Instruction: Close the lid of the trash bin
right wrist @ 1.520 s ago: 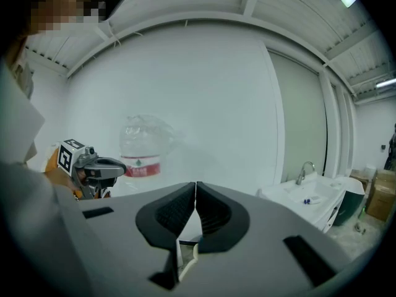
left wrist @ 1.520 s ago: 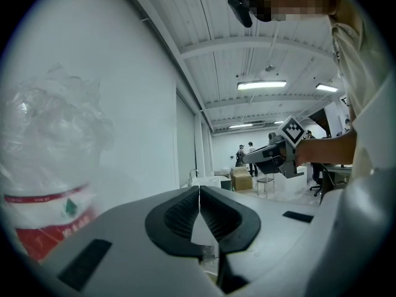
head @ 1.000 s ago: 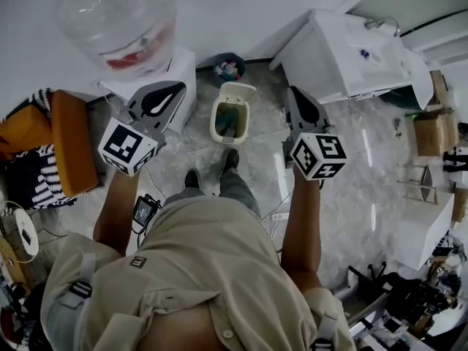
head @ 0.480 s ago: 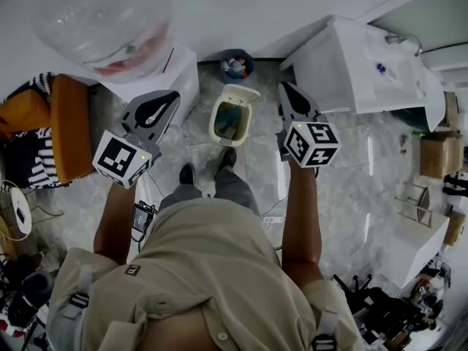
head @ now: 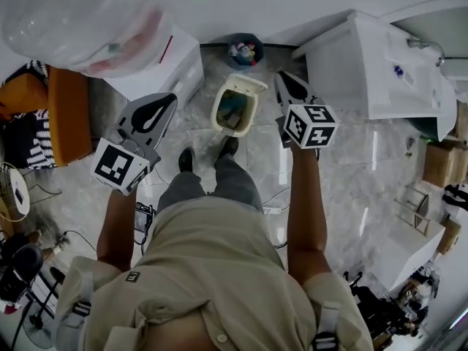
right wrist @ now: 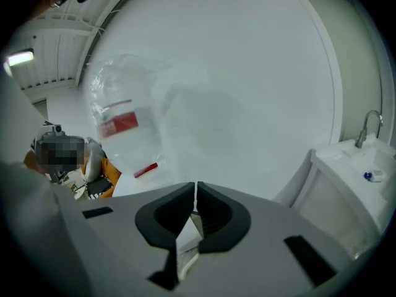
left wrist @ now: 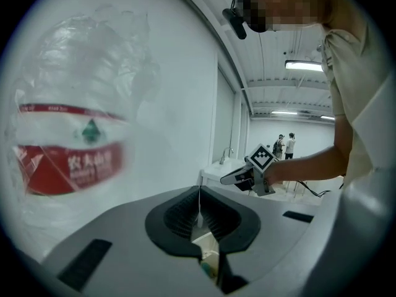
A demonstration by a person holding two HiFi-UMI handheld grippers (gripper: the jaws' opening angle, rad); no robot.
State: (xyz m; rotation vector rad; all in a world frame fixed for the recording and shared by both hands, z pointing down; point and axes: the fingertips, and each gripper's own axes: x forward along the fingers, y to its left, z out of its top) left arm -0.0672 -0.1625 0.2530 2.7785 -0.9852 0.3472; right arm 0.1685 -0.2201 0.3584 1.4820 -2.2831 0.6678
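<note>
The small cream trash bin stands on the marble floor just ahead of the person's shoes. Its lid is tipped up at the far side, and rubbish shows inside. My right gripper hovers just right of the lid, shut with nothing between its jaws. My left gripper is held left of the bin, well apart from it, also shut and empty. In the left gripper view the shut left gripper points toward the right gripper. In the right gripper view the right gripper faces the white wall.
A water dispenser with a big clear bottle on a white cabinet stands at the left. A dark round bin sits behind the cream one. A white sink unit is at the right, an orange chair at the far left. Cables lie on the floor.
The person has come nearer to the bin. My right gripper has moved forward and closer to the raised lid. The lid still stands up.
</note>
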